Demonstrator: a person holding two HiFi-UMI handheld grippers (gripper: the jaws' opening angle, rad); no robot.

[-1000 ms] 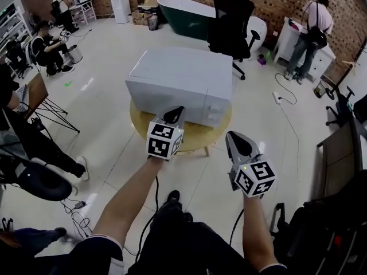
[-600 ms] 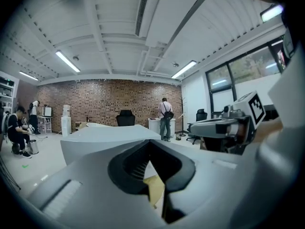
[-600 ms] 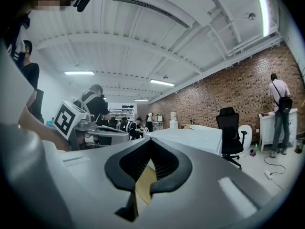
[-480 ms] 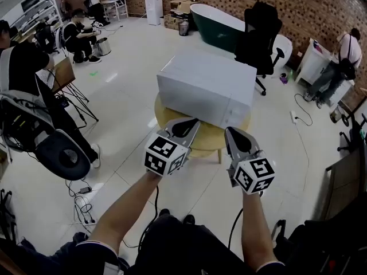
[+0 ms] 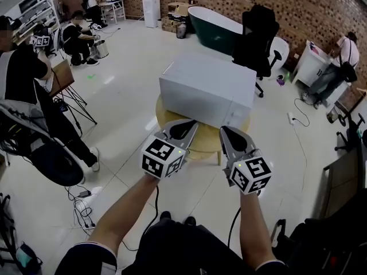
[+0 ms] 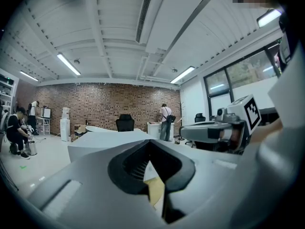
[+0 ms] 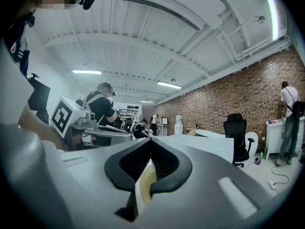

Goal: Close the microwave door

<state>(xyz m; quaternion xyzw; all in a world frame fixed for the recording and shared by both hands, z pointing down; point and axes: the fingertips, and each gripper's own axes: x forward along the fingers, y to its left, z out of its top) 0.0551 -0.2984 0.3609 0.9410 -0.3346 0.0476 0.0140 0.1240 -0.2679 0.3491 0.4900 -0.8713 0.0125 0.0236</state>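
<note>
We see the microwave [image 5: 206, 93], a white box, sitting on a round wooden worktop [image 5: 202, 144] in the middle of a pale tiled floor [image 5: 123, 102]. Its front faces us and the control strip is at the right end. The door looks flush with the front, so we read it as closed. The left hand-held gripper [image 5: 184, 126] hangs in front of the microwave's left-centre. Its jaws are pressed together with nothing pinched, and its own view shows the tips meeting with the microwave top beyond them. The right hand-held gripper [image 5: 228, 133] is just beside it, toward the microwave's right end. Its jaws are also pressed together and empty, and its view shows the same closed tips. Both point roughly level toward the microwave and we see neither touching it. Both tips overlap the worktop's near edge in the head view, and we cannot tell whether they are over it or short of it. Both marker cubes face up toward the head camera, and bare forearms run back to us. Behind the microwave are a black office chair [image 5: 261, 30] and a dark green bathtub [image 5: 215, 19] against a brick wall [image 5: 298, 4]. Seated people work at the far left, and one person [image 5: 344, 59] stands at a white cabinet at the right. Cables [image 5: 86, 211] trail on the floor at lower left.
</note>
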